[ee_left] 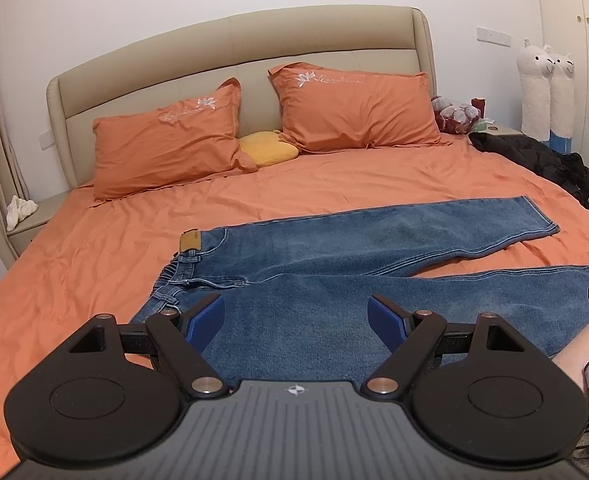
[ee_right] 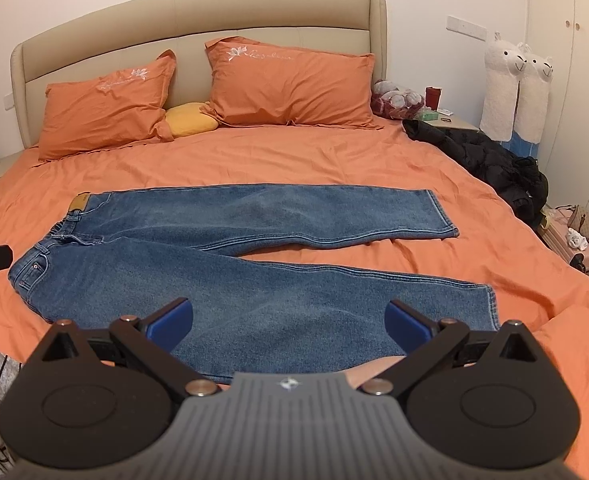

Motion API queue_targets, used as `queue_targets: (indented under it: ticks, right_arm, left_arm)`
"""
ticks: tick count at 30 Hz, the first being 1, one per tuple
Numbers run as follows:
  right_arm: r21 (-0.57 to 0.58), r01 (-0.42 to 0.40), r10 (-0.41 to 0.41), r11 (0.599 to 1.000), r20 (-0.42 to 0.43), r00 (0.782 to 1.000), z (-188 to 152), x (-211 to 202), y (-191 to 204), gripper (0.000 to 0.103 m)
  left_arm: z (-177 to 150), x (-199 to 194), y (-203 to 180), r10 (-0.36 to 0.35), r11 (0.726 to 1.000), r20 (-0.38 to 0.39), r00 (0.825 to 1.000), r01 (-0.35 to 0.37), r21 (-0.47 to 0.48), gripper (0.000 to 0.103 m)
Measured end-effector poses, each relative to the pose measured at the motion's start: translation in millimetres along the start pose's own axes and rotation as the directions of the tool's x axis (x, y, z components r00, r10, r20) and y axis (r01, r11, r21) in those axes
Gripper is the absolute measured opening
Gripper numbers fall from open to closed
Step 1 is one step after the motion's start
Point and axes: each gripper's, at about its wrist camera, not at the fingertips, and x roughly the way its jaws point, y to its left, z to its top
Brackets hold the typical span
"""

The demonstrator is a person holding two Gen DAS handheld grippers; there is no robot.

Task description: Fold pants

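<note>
Blue jeans (ee_left: 334, 248) lie flat on the orange bed (ee_left: 94, 248), waistband to the left, both legs spread out to the right in a V. My left gripper (ee_left: 296, 316) is open and empty, hovering over the near hip and thigh area. In the right wrist view the jeans (ee_right: 234, 248) lie the same way. My right gripper (ee_right: 288, 322) is open and empty, hovering over the near leg close to its hem (ee_right: 492, 308). A tan waist patch (ee_right: 79, 203) marks the waistband's far end.
Two orange pillows (ee_right: 106, 100) (ee_right: 294, 84) and a yellow cushion (ee_right: 192, 120) lie at the headboard. A black jacket (ee_right: 490, 160) lies on the bed's right edge. Plush alpacas (ee_right: 514, 88), a nightstand and a pink suitcase (ee_right: 574, 240) stand to the right.
</note>
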Motion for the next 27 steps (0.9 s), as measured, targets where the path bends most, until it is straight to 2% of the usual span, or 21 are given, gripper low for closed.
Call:
queue_targets:
  ticks: [27]
  right_arm:
    - [0.019, 0.020, -0.020, 1.000, -0.019, 1.000, -3.4, -2.3, -1.9, 0.098]
  left_arm:
    - [-0.7, -1.6, -4.1, -0.009, 1.000, -0.002, 1.000, 0.009, 0.008, 0.095]
